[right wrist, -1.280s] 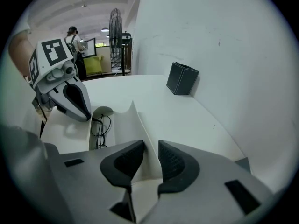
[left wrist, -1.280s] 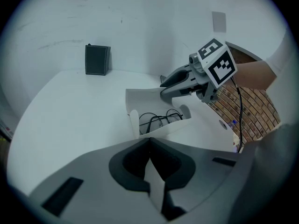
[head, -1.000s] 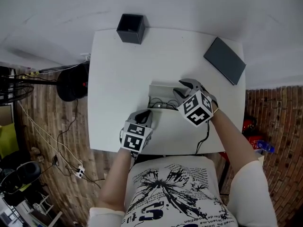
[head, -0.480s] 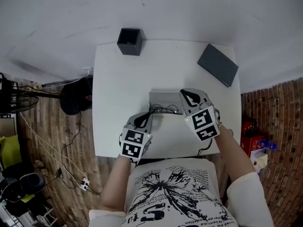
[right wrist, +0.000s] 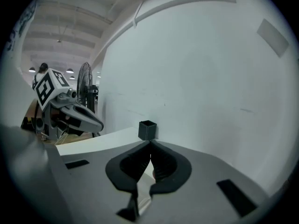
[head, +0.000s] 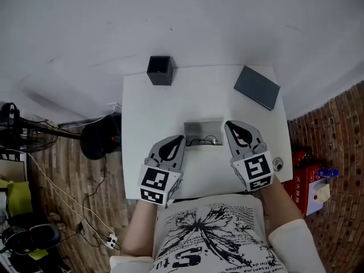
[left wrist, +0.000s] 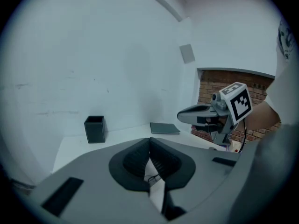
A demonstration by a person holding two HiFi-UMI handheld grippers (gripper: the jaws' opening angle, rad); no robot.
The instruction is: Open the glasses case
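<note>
Left gripper (head: 181,137) and right gripper (head: 228,124) are both hanging closed and empty over the near half of the white surface (head: 142,107), jaws pressed together and touching nothing. The grey glasses case (head: 203,128) is lying open on the surface. Its long axis is running left to right, with the raised lid on the far side and the opening facing the person. From above, it is showing between the two gripper tips, with glasses (head: 203,141) resting inside.

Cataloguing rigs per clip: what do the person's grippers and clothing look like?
The left gripper and right gripper are grey shells with black ribbed tongs; each carries a white cube with black square markers. The person wears a white T-shirt with black print.
</note>
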